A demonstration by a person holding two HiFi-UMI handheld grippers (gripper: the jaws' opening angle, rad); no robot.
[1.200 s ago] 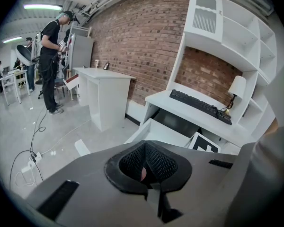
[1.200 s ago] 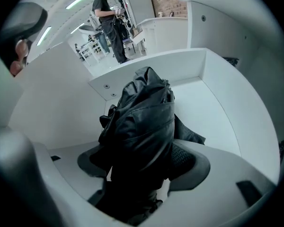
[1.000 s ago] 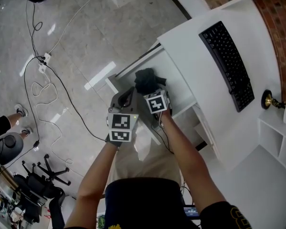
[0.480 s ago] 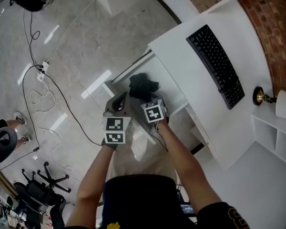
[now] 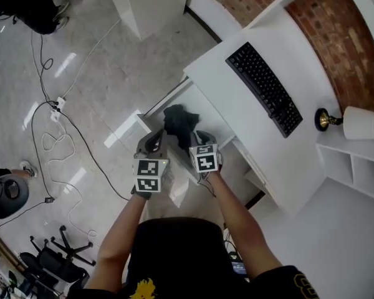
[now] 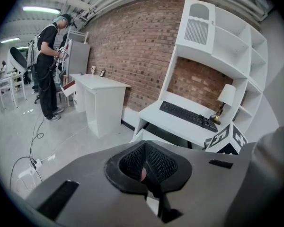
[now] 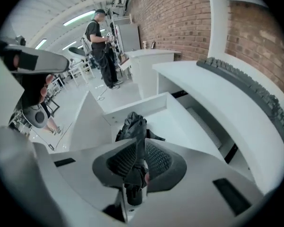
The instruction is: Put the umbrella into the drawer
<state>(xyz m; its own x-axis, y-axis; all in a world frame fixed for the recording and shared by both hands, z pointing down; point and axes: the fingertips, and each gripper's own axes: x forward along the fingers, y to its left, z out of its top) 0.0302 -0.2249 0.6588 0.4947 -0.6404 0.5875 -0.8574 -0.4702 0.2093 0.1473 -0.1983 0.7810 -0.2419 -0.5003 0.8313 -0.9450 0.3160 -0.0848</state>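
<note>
One white counter. One drawer, pulled open under the counter's edge. One black keyboard, on the counter top. One black umbrella, folded, lying inside the drawer, clear of both grippers. Two grippers, side by side above the drawer's front: left gripper jaws together, empty; right gripper jaws closing, nearly together, nothing between them.

The black folded fabric umbrella lies in the open white drawer, near its front wall. The drawer juts from under the white desk's front edge. A black keyboard lies mid-surface, with a brass-based table lamp beyond its right end.
</note>
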